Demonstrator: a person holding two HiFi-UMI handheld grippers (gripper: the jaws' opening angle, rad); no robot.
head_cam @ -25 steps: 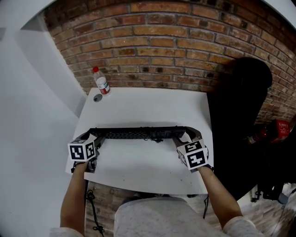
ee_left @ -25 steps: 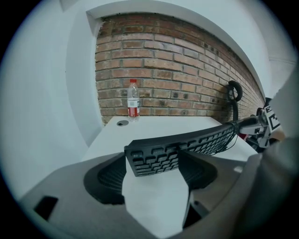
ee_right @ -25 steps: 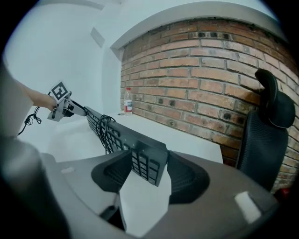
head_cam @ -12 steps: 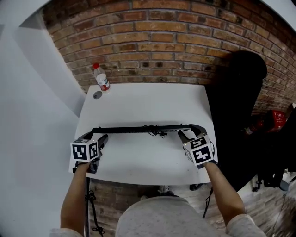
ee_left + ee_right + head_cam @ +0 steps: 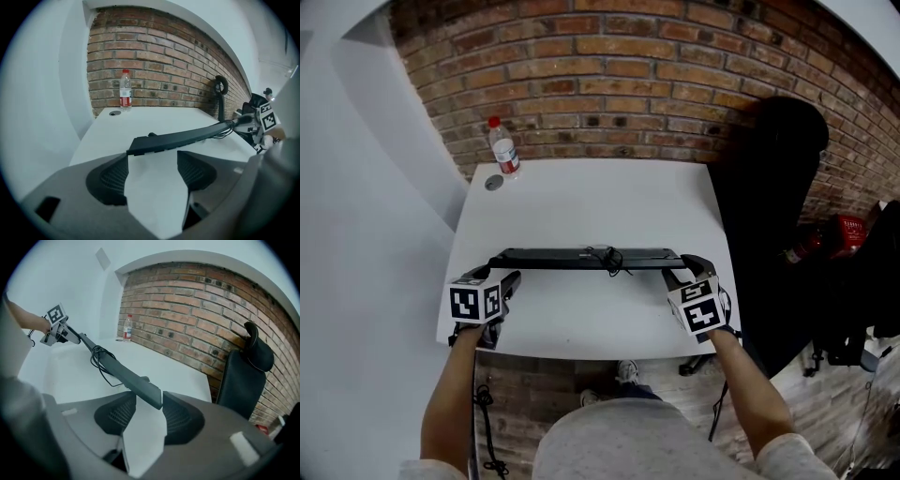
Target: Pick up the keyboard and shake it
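A long black keyboard [image 5: 581, 256] spans the gap between my two grippers, low over the white table [image 5: 591, 202], with its thin edge turned up toward me. Its cable [image 5: 611, 262] dangles from the middle. My left gripper [image 5: 495, 273] stands wide, and the keyboard's left end [image 5: 150, 144] lies right across its jaw tips [image 5: 153, 157]. My right gripper [image 5: 686, 270] has the right end [image 5: 150, 397] wedged between its jaws, which have just been closing on it. From the right gripper view the keyboard [image 5: 117, 371] runs away up-left toward the other gripper.
A clear water bottle [image 5: 503, 155] with a red cap stands at the table's far left corner, with a small round lid [image 5: 493, 183] beside it. A black office chair [image 5: 769, 216] sits against the table's right side. A brick wall is behind and a red object [image 5: 848, 230] is on the floor.
The keyboard has rolled: its key face showed toward me a second ago, and only its thin edge shows now. Both grippers stay at its ends.
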